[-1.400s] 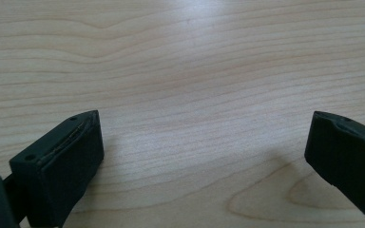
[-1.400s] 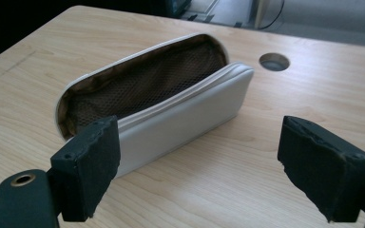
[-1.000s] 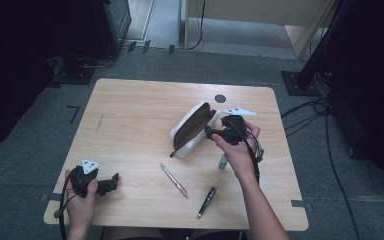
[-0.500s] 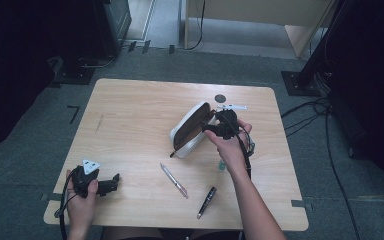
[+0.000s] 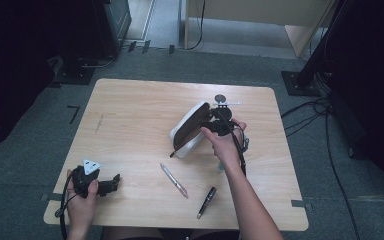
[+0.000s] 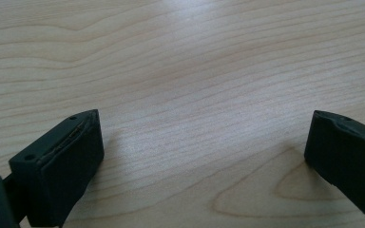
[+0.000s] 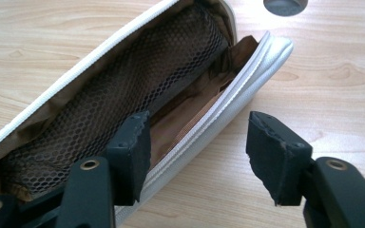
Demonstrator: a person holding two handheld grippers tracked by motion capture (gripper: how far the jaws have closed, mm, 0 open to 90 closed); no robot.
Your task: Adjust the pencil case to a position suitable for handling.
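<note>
Right gripper view is showing the open white pencil case (image 7: 123, 90) lying with its long axis slanting up and away, its near zippered rim (image 7: 209, 118) sitting between the jaws of the right gripper (image 7: 197, 147), which have just been closing without yet pinching it; the left gripper (image 5: 111, 183) is resting spread wide, well apart, near the table's (image 5: 130, 110) front corner

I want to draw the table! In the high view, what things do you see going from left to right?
Left claw → silver pen → black pen. The open white pencil case and right claw sit farther back, above the pens, so their place overlaps.
</note>
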